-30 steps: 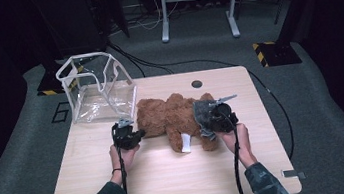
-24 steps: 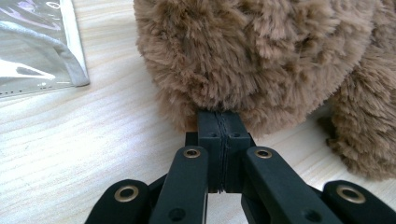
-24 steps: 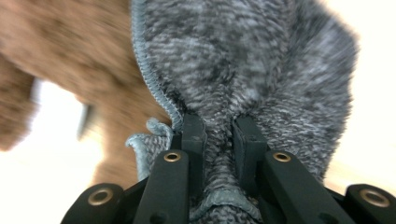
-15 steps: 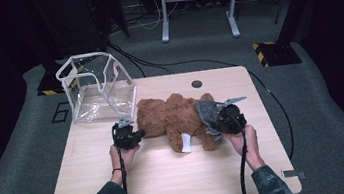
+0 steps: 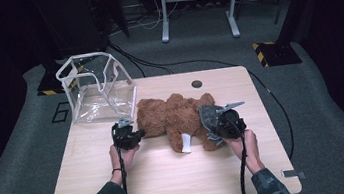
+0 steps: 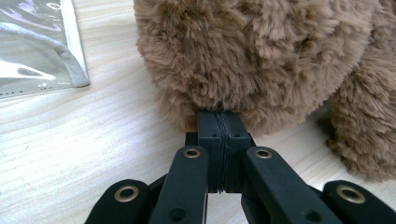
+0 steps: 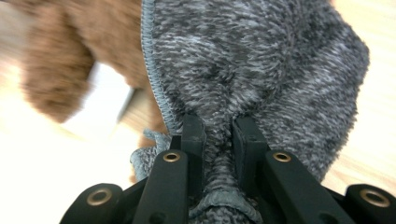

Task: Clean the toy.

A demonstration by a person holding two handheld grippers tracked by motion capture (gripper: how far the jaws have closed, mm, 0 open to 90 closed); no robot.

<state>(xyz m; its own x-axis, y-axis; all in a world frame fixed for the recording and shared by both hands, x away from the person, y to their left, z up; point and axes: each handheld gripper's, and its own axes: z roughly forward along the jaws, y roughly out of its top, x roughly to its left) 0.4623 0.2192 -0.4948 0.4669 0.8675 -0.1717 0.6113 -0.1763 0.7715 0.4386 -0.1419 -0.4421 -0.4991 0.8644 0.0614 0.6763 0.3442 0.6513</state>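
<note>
A brown teddy bear [image 5: 172,114] lies on its side in the middle of the wooden table [image 5: 171,183], with a white tag [image 5: 184,142] at its near edge. A grey fleece cloth [image 5: 208,115] wraps its right end. My left gripper [image 5: 138,132] is shut, and its tips [image 6: 223,116] press into the bear's fur [image 6: 261,56]. Whether a tuft is pinched I cannot tell. My right gripper [image 5: 215,123] is shut on a bunched fold of the grey cloth [image 7: 261,60], which runs between its jaws [image 7: 219,126]. The bear [image 7: 60,56] and tag [image 7: 105,100] blur behind it.
A clear plastic bag with white trim [image 5: 96,89] stands open at the table's back left, and its edge [image 6: 32,51] lies just left of the bear. A dark round grommet [image 5: 197,83] sits near the far edge. Cables cross the carpet beyond.
My right gripper has shifted a little to the right with the grey cloth in it, drawing the cloth outward from the bear. The left gripper and the bear have stayed put.
</note>
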